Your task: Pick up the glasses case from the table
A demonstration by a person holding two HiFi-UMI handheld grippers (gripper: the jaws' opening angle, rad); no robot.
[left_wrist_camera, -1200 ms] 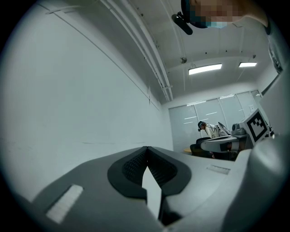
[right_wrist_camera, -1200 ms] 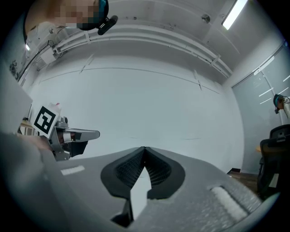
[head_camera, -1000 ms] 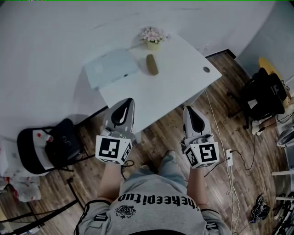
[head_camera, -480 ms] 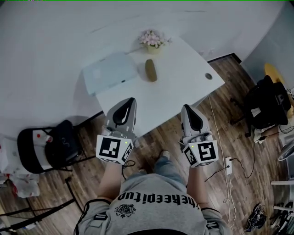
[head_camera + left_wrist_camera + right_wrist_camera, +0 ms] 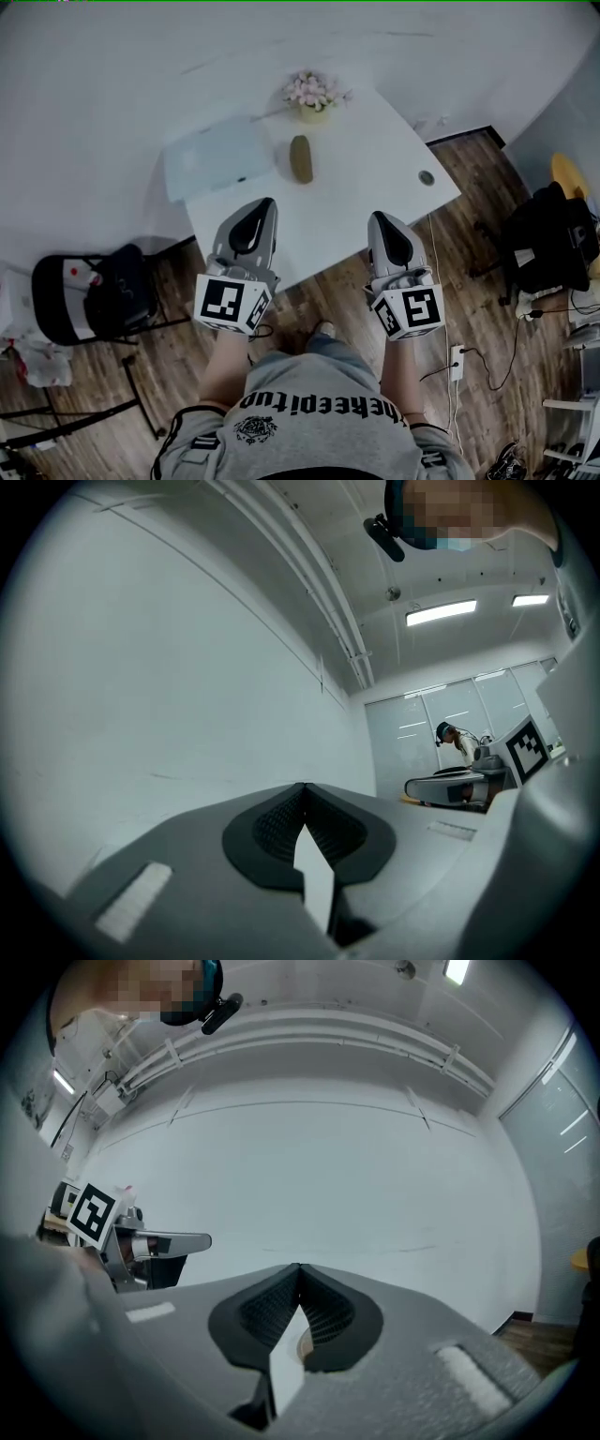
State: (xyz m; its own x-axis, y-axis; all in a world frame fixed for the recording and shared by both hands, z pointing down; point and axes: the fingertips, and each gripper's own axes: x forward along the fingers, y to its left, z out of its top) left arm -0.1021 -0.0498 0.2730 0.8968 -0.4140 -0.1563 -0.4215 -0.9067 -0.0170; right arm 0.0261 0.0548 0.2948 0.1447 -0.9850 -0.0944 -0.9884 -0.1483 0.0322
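Fingers (image 5: 267,827) of left gripper (image 5: 264,206): shut tip to tip, nothing between. Fingers (image 5: 253,1312) of right gripper (image 5: 377,219): same, shut and empty. Glasses case (image 5: 300,158): olive, lying untouched on white counter (image 5: 375,169), upper centre of frame, right of pale flat item (image 5: 220,155), below flower pot (image 5: 312,92). Both grippers lower in frame, well apart from case. Task status, as judged: nothing done; approach, opening, grasp and lift all outstanding.
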